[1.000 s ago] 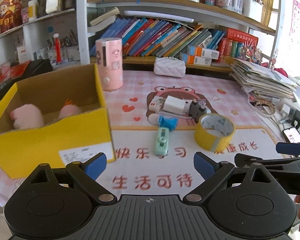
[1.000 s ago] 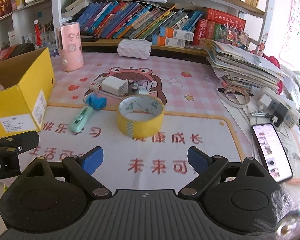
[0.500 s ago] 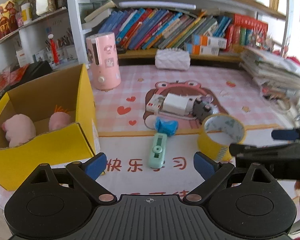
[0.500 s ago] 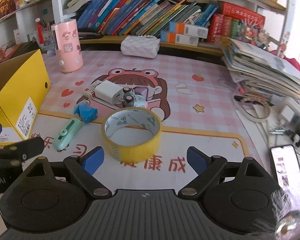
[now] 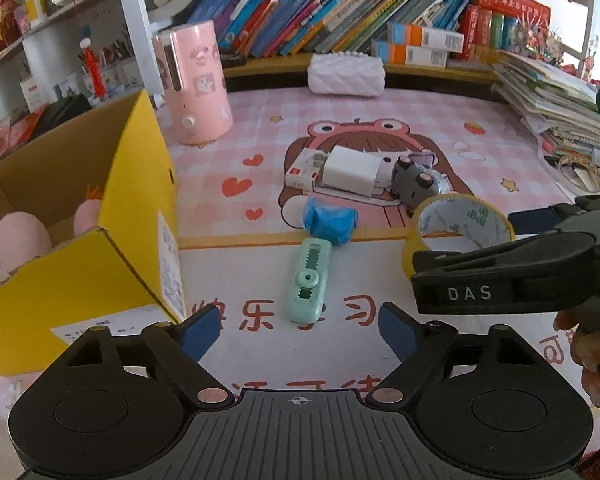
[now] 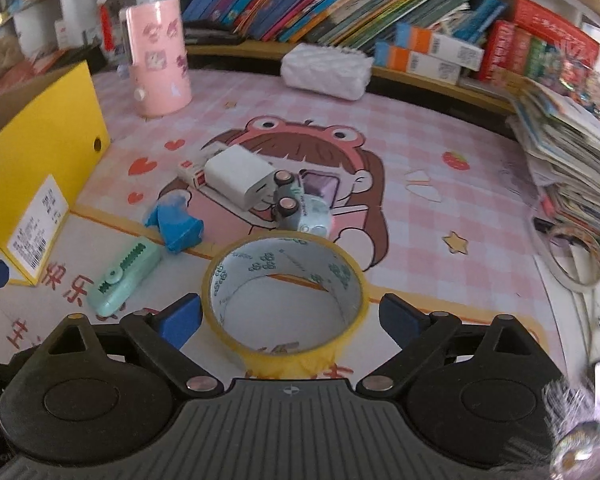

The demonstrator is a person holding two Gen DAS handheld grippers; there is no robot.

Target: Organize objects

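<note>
Yellow tape roll (image 6: 286,296) near rim hidden | R hand-held gripper (image 6: 290,318) agape astride | L hand-held gripper (image 5: 299,330) agape

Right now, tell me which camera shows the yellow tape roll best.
The right wrist view: the yellow tape roll sits whole and close between the open jaws of the right gripper. In the left wrist view the roll is farther off, its lower edge hidden behind that gripper.

Glossy yellow tape roll (image 6: 286,300), matt cardboard box (image 5: 80,216), plush toy (image 5: 14,240).
</note>
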